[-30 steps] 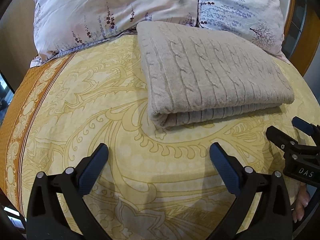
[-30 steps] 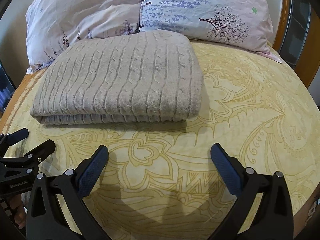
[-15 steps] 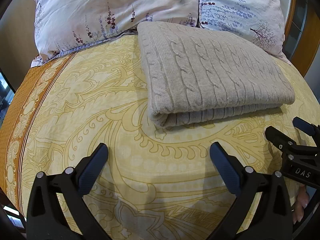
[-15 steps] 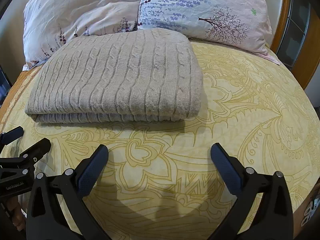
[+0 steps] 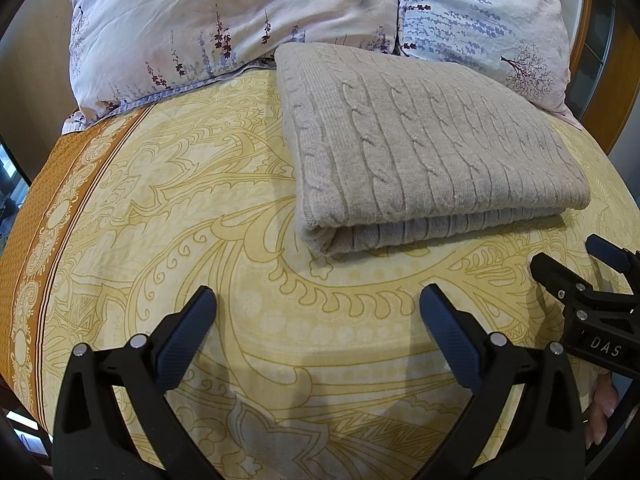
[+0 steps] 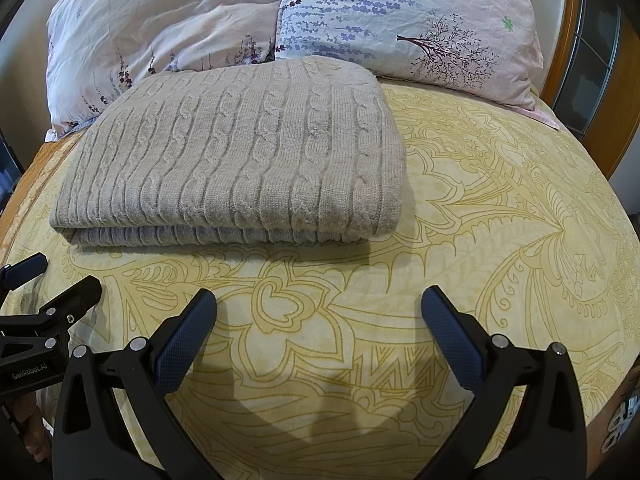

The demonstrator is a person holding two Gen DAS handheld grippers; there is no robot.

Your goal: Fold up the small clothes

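Sweater (image 5: pixel 424 148), cable-knit and already folded flat, lies ahead of both my tools against the pillows (image 5: pixel 280 12). I judge any last tidy wants a low pinch at the near layered edge, both sides lifted evenly. My left gripper (image 5: pixel 318 312) and right gripper (image 6: pixel 319 312) gape wide, holding nothing, above the bedsheet (image 6: pixel 500 220).

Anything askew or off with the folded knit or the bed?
Nothing stands out. The beige cable-knit sweater lies folded in a neat rectangle on the yellow patterned bedspread, its far edge against the floral pillows. Left gripper and right gripper are both open, empty and short of it.
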